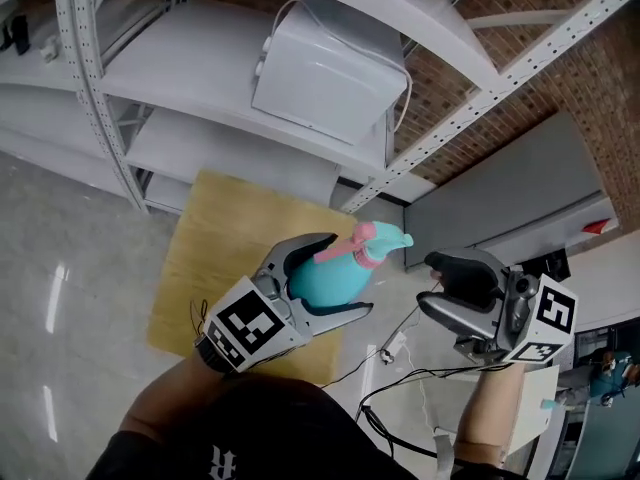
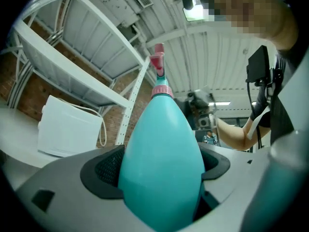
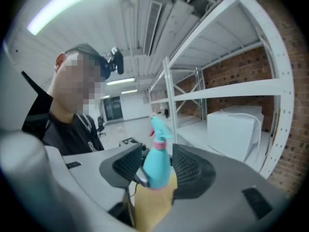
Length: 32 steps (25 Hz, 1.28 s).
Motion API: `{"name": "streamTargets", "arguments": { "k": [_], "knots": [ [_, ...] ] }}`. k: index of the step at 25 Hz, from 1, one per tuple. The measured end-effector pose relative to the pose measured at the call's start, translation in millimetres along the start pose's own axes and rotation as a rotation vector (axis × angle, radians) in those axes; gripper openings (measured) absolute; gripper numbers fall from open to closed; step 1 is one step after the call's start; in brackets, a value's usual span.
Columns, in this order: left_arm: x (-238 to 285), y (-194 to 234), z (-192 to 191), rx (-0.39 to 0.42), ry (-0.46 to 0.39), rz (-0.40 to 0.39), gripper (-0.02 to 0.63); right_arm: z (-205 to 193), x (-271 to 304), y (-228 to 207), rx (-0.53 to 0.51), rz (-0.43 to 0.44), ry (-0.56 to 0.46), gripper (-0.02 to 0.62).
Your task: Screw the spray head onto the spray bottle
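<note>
A teal spray bottle [image 1: 335, 280] with a pink collar and a teal-and-pink spray head [image 1: 385, 240] on top is held in the air. My left gripper [image 1: 345, 275] is shut on its body, the bottle lying tilted with the head toward the right. In the left gripper view the bottle [image 2: 161, 163] fills the jaws and the spray head [image 2: 158, 64] points away. My right gripper [image 1: 430, 284] is open, a short way right of the spray head, touching nothing. From the right gripper view the bottle [image 3: 157, 170] shows beyond the open jaws, apart from them.
A wooden board [image 1: 225, 258] lies on the pale floor below the bottle. White metal shelving [image 1: 95, 88] stands behind it, with a white box [image 1: 325, 73] on a shelf. Cables [image 1: 400, 380] trail on the floor near my right arm. A brick wall is at the far right.
</note>
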<state>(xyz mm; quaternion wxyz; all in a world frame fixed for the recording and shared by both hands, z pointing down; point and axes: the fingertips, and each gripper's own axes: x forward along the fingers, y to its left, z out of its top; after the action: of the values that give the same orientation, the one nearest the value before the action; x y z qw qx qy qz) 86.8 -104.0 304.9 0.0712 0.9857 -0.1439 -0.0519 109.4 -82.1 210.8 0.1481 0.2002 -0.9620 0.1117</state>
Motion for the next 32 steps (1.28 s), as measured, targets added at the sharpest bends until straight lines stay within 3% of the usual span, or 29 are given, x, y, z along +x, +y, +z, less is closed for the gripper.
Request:
{"name": "streamTargets", "arguments": {
  "k": [2, 4, 6, 10, 12, 16, 18, 21, 24, 26, 28, 29, 32],
  "knots": [
    [-3.8, -7.1, 5.6, 0.014, 0.009, -0.038, 0.434, 7.9, -3.2, -19.9, 0.042, 0.005, -0.121, 0.189],
    [-3.2, -12.6, 9.4, 0.038, 0.024, -0.056, 0.434, 16.8, 3.1, -15.6, 0.065, 0.084, -0.19, 0.19],
    [-1.3, -17.4, 12.2, 0.061, 0.038, -0.075, 0.434, 25.4, 9.6, 1.8, 0.022, 0.158, -0.227, 0.19],
    [-4.8, -36.0, 18.1, 0.083, 0.039, -0.167, 0.434, 32.3, 0.2, 8.8, -0.056, 0.194, -0.309, 0.19],
    [-8.6, -51.4, 21.3, 0.069, 0.036, -0.253, 0.434, 29.3, -8.5, 7.7, -0.043, 0.31, -0.357, 0.193],
    [-16.7, -84.2, 26.2, 0.012, 0.032, -0.449, 0.434, 35.3, -10.3, 32.0, -0.036, 0.678, -0.437, 0.309],
    [-19.5, -98.8, 25.7, -0.029, 0.033, -0.536, 0.434, 40.2, -4.3, 49.8, -0.088, 0.769, -0.441, 0.35],
    [-19.8, -115.0, 26.0, -0.079, 0.021, -0.649, 0.434, 40.3, 7.7, 67.0, -0.199, 0.817, -0.4, 0.351],
    [-19.7, -116.7, 23.7, -0.127, 0.012, -0.671, 0.434, 37.2, 15.7, 76.2, -0.271, 0.814, -0.38, 0.347],
    [-21.3, -107.0, 21.5, -0.152, 0.006, -0.629, 0.434, 36.5, 18.3, 72.2, -0.263, 0.742, -0.379, 0.255],
    [-22.4, -88.5, 20.6, -0.177, -0.005, -0.556, 0.434, 34.8, 20.9, 57.7, -0.24, 0.61, -0.363, 0.187],
    [-22.5, -77.2, 20.0, -0.189, -0.007, -0.508, 0.434, 32.6, 23.5, 48.1, -0.23, 0.528, -0.342, 0.075],
    [-19.4, -45.1, 11.4, -0.158, 0.022, -0.325, 0.434, 23.1, 36.6, 23.7, -0.177, 0.295, -0.261, 0.051]
  ]
}}
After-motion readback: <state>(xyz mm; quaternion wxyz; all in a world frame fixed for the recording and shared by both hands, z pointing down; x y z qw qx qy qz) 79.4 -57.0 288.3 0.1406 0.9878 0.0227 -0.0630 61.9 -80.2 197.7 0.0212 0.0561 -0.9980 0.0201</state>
